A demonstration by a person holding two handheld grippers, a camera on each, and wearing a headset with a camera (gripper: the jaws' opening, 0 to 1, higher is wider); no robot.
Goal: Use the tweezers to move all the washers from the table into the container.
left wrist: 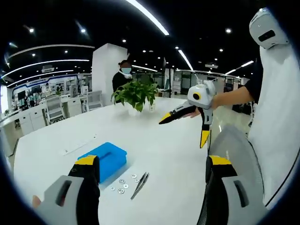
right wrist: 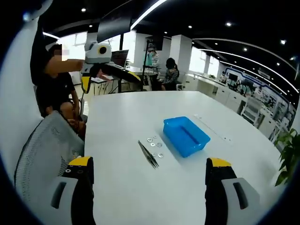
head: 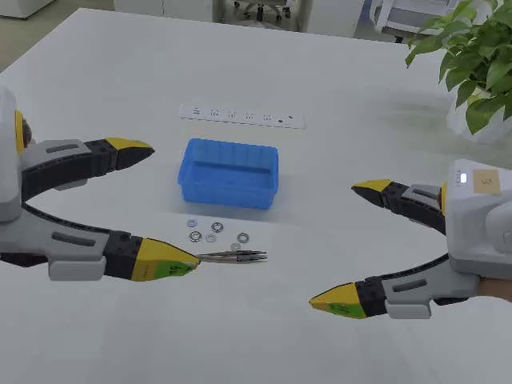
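While both tools sit with their jaws spread wide and nothing between them, I see the left gripper [head: 172, 204] at the left of the head view and the right gripper [head: 333, 245] at the right edge. The left gripper's lower yellow tip lies just beside the left end of the tweezers [head: 232, 256]; I cannot tell whether it touches them. The tweezers lie flat on the white table [head: 104, 80], slightly below centre frame, pointing right. Just above them the washers [head: 216, 232] sit in a loose cluster on the tabletop. Above the washers, near centre frame, stands the blue container [head: 230, 172]; I see no washers on the part of its floor in view. Higher up, a white power strip [head: 242, 117] lies beyond it. A potted plant [head: 472, 56] stands in the upper right corner.
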